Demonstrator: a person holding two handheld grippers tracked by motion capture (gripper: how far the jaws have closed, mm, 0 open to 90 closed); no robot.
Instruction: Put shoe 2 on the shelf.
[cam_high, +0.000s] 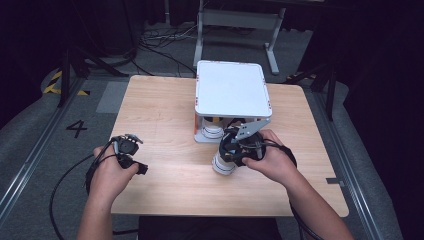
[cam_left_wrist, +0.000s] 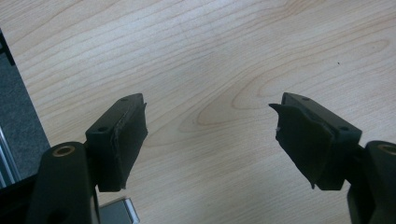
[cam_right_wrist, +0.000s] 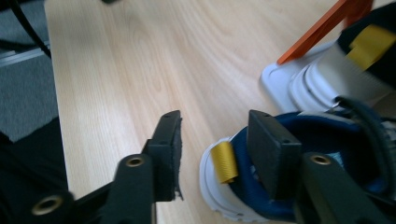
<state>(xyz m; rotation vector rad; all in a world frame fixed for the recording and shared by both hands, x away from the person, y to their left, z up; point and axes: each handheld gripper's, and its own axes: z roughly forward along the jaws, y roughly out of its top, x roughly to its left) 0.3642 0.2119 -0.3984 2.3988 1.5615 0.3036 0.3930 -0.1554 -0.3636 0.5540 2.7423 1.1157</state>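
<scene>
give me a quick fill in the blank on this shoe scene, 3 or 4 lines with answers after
1. The shoe beside the right gripper has a ____ heel tab.
2. The left gripper hovers over bare table with its jaws ____.
3. The second shoe sits on the white rack's ____ shelf.
4. The table top is made of ____.

Missing words: yellow; open; lower; wood

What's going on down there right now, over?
Left gripper open, over bare table. Right gripper open beside blue-and-white shoe on table, not gripping. Second shoe in white rack. Nothing in the way.
</scene>
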